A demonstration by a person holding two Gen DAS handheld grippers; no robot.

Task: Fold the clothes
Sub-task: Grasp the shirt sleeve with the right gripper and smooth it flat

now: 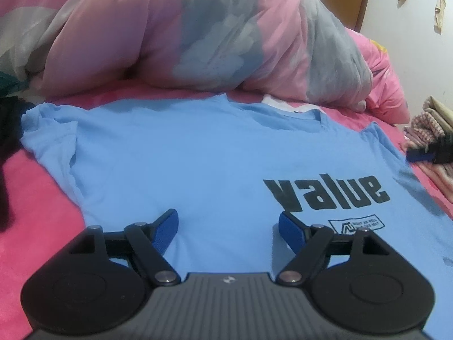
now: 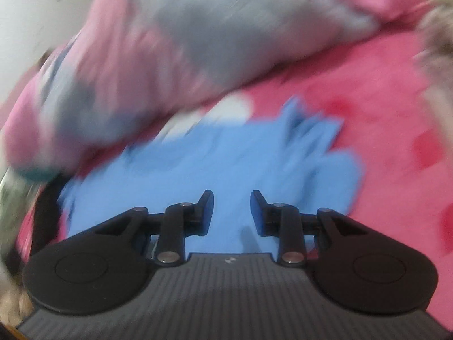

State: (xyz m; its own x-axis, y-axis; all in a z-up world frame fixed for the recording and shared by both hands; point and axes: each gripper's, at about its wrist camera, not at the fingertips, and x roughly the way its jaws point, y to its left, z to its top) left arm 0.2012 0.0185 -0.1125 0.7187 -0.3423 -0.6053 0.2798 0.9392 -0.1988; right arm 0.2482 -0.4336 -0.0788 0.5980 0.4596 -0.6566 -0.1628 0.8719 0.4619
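My left gripper (image 1: 228, 223) fills the near edge of its view, fingers (image 1: 167, 231) spread wide with nothing between them, hovering over the chest of the light blue T-shirt (image 1: 198, 155). The shirt lies flat, front up, on the pink bed (image 1: 36, 198), collar toward the pink-and-grey quilt (image 1: 198, 34) heaped behind it. My right gripper (image 2: 232, 212) shows blurred; its fingers (image 2: 259, 212) stand slightly apart, pinching nothing, above the shirt's rumpled sleeve end (image 2: 311, 153).
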